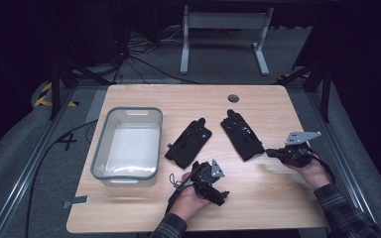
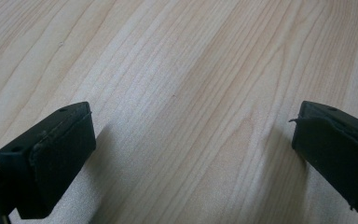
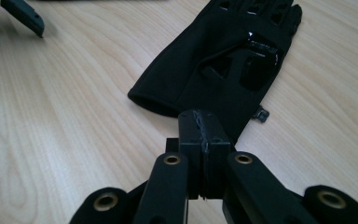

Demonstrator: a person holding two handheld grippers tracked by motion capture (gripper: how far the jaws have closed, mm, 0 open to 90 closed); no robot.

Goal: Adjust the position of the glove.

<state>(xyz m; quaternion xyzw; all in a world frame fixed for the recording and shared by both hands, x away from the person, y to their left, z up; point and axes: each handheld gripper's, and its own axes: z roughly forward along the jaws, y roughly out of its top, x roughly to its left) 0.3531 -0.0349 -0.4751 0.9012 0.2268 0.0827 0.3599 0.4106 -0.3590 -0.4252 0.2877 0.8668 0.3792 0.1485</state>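
Observation:
Two black gloves lie on the wooden table: the left glove [image 1: 188, 143] and the right glove [image 1: 241, 135], both with fingers pointing away from me. My right gripper [image 1: 269, 152] reaches in from the right to the right glove's cuff. In the right gripper view its jaws [image 3: 204, 122] are pressed together at the near corner of the cuff of that glove [image 3: 223, 70], which otherwise lies flat. My left gripper [image 1: 213, 191] rests low near the front of the table, below the left glove. Its jaws [image 2: 193, 140] stand wide apart over bare wood with nothing between them.
A grey plastic bin [image 1: 100, 148] stands at the table's left. A small round hole [image 1: 233, 98] sits near the far edge. One jaw of the left gripper [image 3: 23, 16] shows in the right gripper view's top left corner. A white table frame [image 1: 223, 29] stands beyond.

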